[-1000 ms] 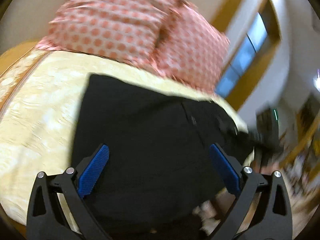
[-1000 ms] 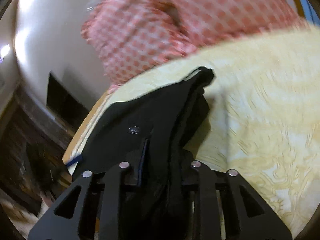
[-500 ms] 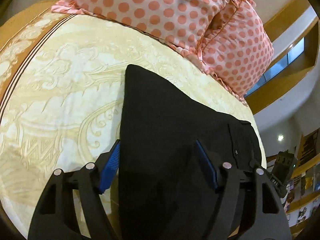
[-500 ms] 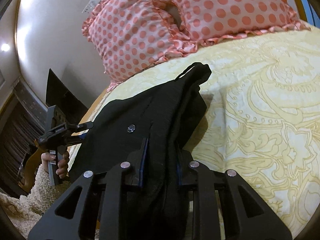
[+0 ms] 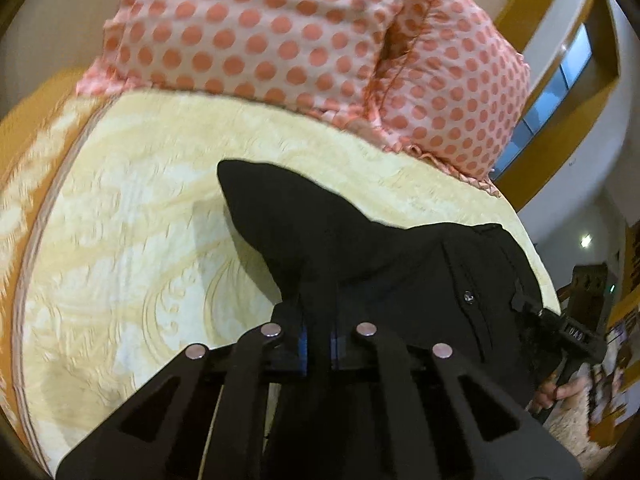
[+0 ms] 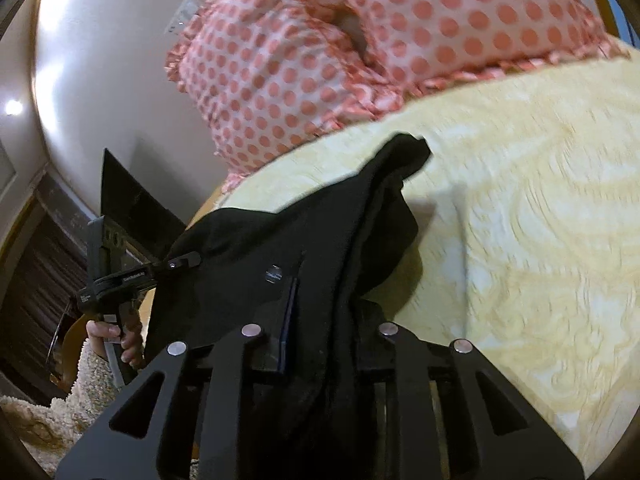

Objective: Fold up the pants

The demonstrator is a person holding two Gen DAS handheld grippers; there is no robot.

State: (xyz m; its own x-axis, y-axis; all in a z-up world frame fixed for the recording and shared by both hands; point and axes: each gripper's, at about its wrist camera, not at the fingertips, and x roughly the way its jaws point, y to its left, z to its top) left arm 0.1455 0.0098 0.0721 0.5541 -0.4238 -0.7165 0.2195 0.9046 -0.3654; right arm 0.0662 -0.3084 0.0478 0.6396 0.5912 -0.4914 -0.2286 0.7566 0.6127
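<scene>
Black pants [image 5: 360, 248] lie on a yellow patterned bedspread [image 5: 132, 272] near the bed's edge. My left gripper [image 5: 319, 344] is shut on the pants' left edge, and the cloth rises in a peak from its jaws. My right gripper [image 6: 320, 320] is shut on the pants [image 6: 312, 232] at their other edge, by the button and fly. Each gripper shows in the other's view: the right gripper [image 5: 560, 328] at the cloth's right end, the left gripper [image 6: 176, 262] at its left end.
Two pink polka-dot pillows [image 5: 280, 32] rest at the head of the bed, also in the right wrist view [image 6: 360, 40]. The bed's edge runs beside the pants. A window [image 5: 560, 80] and a white wall [image 6: 100, 80] stand beyond.
My left gripper has closed on the pants' edge; it was open over the cloth before. The pants have bunched up and lifted off the bedspread between both grippers.
</scene>
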